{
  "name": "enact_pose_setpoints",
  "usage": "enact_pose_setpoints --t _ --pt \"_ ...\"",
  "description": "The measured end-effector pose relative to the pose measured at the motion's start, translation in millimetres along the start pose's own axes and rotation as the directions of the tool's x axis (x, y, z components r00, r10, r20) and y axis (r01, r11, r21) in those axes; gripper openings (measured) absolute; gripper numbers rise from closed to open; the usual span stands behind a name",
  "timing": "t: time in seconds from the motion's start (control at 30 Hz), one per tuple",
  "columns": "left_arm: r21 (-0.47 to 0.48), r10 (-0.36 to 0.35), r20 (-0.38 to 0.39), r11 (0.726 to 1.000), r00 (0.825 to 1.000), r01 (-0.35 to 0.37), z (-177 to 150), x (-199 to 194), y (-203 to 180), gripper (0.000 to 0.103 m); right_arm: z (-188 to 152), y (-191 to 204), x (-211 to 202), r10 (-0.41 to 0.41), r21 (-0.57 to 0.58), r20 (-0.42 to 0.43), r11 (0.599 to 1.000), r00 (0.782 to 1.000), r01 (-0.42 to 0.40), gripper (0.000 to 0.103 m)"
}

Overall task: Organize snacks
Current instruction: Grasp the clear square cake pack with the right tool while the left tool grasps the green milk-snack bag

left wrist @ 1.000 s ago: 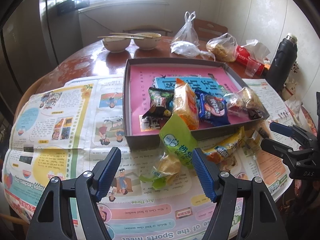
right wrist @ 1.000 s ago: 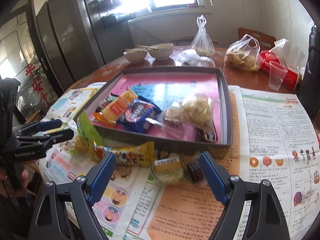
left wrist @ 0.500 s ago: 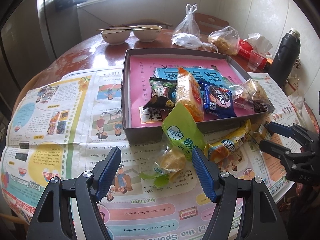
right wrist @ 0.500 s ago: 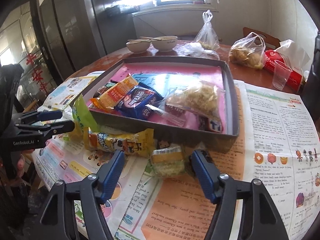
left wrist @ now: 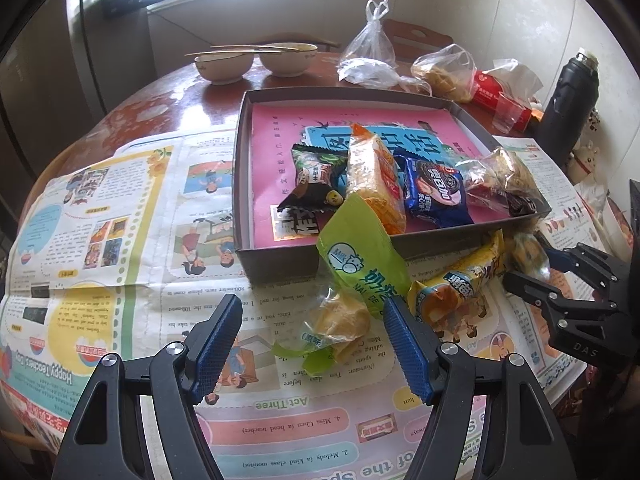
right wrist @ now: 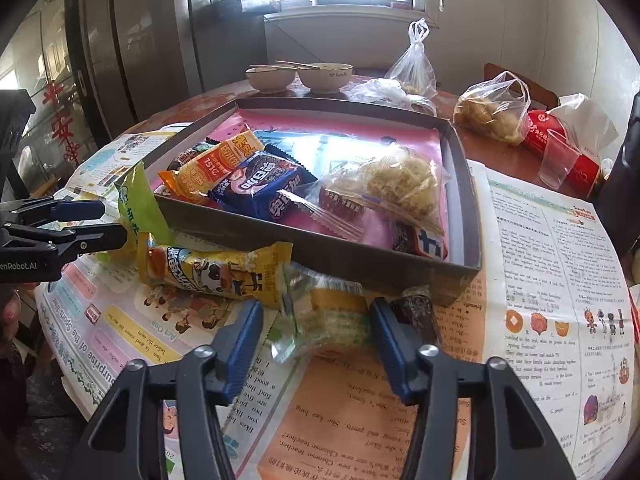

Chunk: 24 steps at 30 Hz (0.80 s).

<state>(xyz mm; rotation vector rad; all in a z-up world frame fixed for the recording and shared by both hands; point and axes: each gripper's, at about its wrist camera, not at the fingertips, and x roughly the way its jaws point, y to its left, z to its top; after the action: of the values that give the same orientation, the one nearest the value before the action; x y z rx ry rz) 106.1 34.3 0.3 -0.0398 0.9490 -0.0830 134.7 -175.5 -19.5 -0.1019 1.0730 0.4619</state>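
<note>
Snacks: 5 packs in grey box [right wrist: 460,152], 4 on newspaper [left wrist: 120,240] in front, clear cake pack [right wrist: 324,312] between right gripper [right wrist: 316,320] jaws just closing, narrow; left gripper [left wrist: 312,336] wide, empty, w/ 2 bowls [left wrist: 224,66] behind.

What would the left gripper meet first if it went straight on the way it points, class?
Probably the small yellow snack in clear wrap, lying on the newspaper ahead of the open left gripper; depth is hard to judge.

I see a lime-green packet [left wrist: 362,264], a yellow cartoon-printed wrapper [right wrist: 216,276], a navy biscuit pack [right wrist: 260,188], and a pink-lined grey tray [right wrist: 352,258].
</note>
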Motion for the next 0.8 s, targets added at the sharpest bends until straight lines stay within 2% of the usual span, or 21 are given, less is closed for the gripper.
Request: enact_pose_setpoints --t 0.17,0.57,0.8 --pt "0.006 0.002 -0.012 1.0 1.0 -0.002 -1 6 0 0.075 -1 4 5 0.001 -0.006 -0.001 1.0 1.0 -0.001 0.044" --pt "0.019 -0.009 -0.044 1.0 0.999 0.01 -2 22 -5 0.075 4 1 7 0.066 0.049 0.025 0.997 0.997 -0.067 0.044" --pt "0.038 -0.015 -0.026 0.999 1.0 0.016 -3 23 -8 0.072 3 1 7 0.073 0.056 0.04 0.996 0.997 -0.075 0.042"
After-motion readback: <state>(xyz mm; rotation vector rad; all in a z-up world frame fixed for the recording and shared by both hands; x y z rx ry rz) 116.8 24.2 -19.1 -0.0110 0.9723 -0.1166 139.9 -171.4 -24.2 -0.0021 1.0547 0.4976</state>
